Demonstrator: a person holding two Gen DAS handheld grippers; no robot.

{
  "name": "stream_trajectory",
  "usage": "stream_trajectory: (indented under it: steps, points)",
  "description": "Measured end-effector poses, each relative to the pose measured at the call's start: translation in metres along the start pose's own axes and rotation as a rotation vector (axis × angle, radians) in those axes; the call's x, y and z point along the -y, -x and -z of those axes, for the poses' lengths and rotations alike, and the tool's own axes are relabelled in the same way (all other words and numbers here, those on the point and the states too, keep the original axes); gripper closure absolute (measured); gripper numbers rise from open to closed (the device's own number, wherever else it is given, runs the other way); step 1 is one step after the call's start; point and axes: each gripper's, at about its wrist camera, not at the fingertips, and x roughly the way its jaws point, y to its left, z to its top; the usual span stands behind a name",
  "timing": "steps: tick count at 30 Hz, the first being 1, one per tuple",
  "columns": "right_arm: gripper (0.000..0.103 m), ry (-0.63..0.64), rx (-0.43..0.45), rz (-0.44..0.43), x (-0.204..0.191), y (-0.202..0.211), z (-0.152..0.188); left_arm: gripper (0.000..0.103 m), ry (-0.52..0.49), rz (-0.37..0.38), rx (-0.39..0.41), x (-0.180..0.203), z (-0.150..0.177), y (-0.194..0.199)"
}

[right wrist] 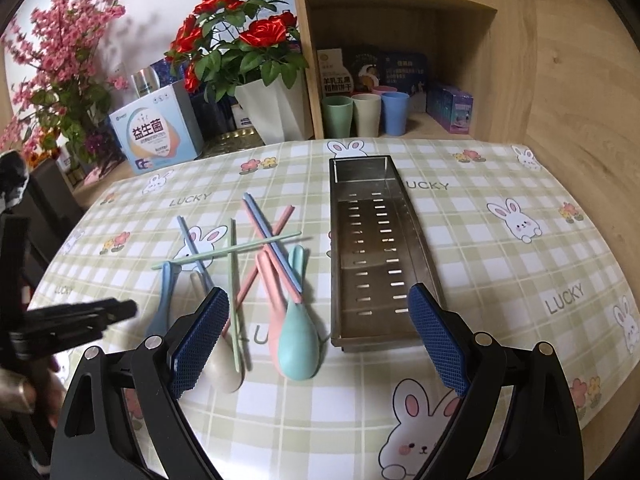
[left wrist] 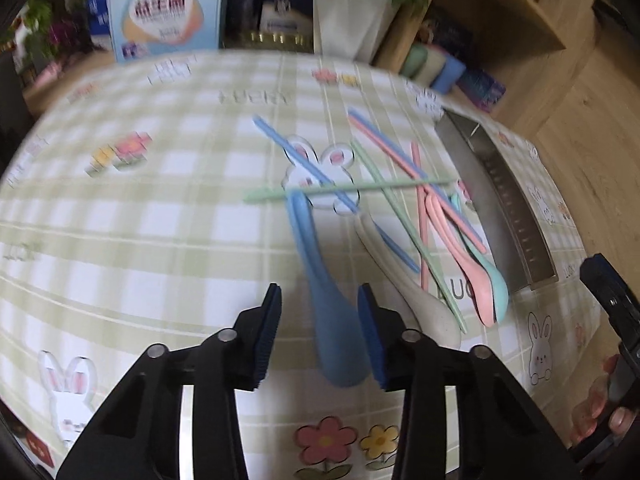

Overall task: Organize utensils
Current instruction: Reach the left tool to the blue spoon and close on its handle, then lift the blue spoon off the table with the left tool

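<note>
**Two grippers over scattered utensils, tray unfilled**

Two hand-held grippers are in view above a table covered by a green-and-white checked cloth [right wrist: 500, 264] printed with rabbits and flowers.

Working from the left, we find the black left gripper with blue ribbed pads [left wrist: 319, 330] pointing steeply down over the pale blue plastic spoon [left wrist: 328, 312]. The bowl of that spoon lies between the jaws, which stand partly apart. The picture is blurred and we cannot tell whether either pad touches the spoon.

Just right of it lies a cream plastic spoon [left wrist: 404, 280], then a loose heap of thin plastic chopsticks [right wrist: 248, 248] in blue, green and pink, crossing one another. One green chopstick [left wrist: 348, 189] lies across the blue spoon's handle. Right of the heap, a pink plastic spoon [right wrist: 276, 300] and a teal plastic spoon [right wrist: 298, 344] lie side by side, touching.

Further right stands the long rectangular stainless-steel tray with slotted floor [right wrist: 372, 248], close beside the heap. We see no utensil inside it.

The black right gripper with blue textured pads [right wrist: 320, 336] hangs above the near edge of the table, jaws wide apart and holding nothing; the teal spoon's bowl and the tray's near end show between its pads.
</note>
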Motion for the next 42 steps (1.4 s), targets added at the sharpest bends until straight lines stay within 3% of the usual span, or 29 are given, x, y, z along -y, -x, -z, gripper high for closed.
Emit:
stream_trajectory:
  steps: [5, 13, 15, 23, 33, 38, 40, 42]
  points:
    - [0.015, -0.03, -0.02, -0.015, 0.009, -0.009, 0.003, 0.071, 0.04, 0.009, -0.051, -0.002, -0.005, -0.02]
    - [0.015, -0.052, -0.023, -0.031, 0.014, -0.013, 0.005, 0.071, 0.042, -0.039, -0.054, 0.002, -0.009, -0.034]
    - [0.015, -0.06, -0.025, -0.035, 0.016, -0.014, 0.005, 0.083, 0.039, -0.025, -0.055, 0.002, -0.006, -0.033]
    - [0.015, -0.078, -0.019, -0.036, 0.02, -0.012, 0.006, 0.096, 0.01, -0.033, -0.024, 0.009, -0.003, -0.019]
    - [0.015, -0.082, -0.018, -0.037, 0.02, -0.011, 0.007, 0.097, -0.065, 0.042, -0.081, 0.037, 0.008, -0.017]
    - [0.015, -0.083, -0.017, -0.039, 0.02, -0.01, 0.008, 0.096, -0.081, 0.005, -0.066, 0.039, 0.006, -0.02]
    - [0.015, -0.084, -0.018, -0.039, 0.021, -0.01, 0.008, 0.093, -0.067, 0.001, -0.063, 0.035, 0.004, -0.022]
    - [0.015, -0.082, -0.018, -0.04, 0.02, -0.01, 0.008, 0.083, -0.062, 0.002, -0.062, 0.033, 0.001, -0.023]
